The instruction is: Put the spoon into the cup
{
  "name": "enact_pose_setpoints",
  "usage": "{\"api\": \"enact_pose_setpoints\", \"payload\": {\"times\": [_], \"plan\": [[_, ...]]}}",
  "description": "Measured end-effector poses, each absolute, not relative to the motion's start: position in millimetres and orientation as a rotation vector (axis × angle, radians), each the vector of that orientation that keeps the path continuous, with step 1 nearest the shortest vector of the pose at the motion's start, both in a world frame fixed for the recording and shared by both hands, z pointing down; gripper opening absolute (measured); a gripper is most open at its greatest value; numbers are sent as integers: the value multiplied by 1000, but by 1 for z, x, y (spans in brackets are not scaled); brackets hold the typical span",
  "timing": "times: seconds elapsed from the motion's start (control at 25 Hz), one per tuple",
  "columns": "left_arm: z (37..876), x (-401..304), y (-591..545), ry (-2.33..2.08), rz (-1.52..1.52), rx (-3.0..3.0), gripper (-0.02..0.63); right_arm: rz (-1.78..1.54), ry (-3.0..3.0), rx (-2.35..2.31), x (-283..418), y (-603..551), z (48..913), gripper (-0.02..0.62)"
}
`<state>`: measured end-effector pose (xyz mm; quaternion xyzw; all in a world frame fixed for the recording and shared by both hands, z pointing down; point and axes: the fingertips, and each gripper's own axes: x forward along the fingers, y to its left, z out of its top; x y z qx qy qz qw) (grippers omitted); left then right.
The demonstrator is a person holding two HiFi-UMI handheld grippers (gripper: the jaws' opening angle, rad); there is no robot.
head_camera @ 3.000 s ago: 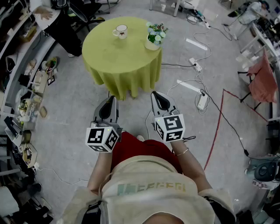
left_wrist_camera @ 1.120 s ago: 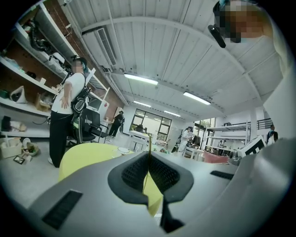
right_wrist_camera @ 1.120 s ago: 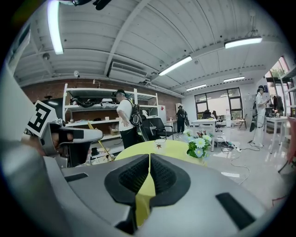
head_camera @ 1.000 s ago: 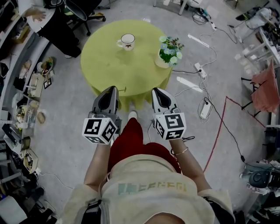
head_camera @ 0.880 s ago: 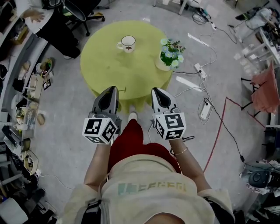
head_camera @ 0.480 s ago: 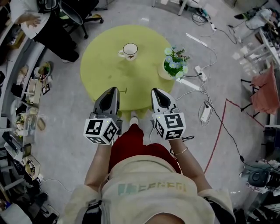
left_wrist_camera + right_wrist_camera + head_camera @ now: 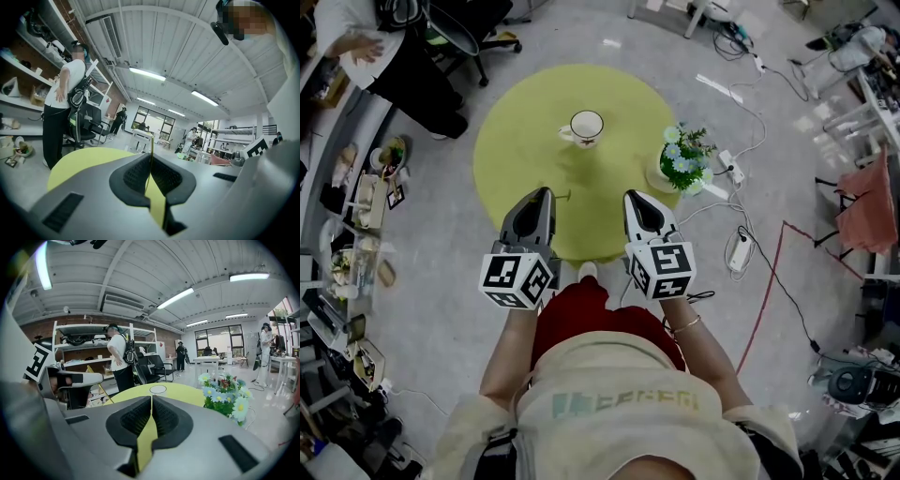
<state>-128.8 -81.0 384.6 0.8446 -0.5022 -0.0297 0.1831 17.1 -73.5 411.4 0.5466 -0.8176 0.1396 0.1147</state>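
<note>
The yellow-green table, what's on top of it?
A cup and a pot of flowers stand on the table. The left tool, gripping the spoon, and the right tool cover part of its near edge, hiding anything there.

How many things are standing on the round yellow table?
2: the white cup near its far middle, and the flower pot at its right edge. Near edge partly hidden.

Left gripper (image 7: 541, 193) clamps the spoon (image 7: 152, 146), right gripper (image 7: 635, 198) closed, both forward.
</note>
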Motion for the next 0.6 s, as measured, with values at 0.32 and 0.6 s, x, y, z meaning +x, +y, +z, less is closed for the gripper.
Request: {"api": "enact_pose_setpoints", "payload": {"times": [0.32,0.6], "plan": [[387,-131,-114,-1391,-82,2389,25,417,-2380,1614,16,-104,415,37],[391,-124,-122,-1381,-64,2378,25,422,-2367,1623,20,-112,418,37]]}}
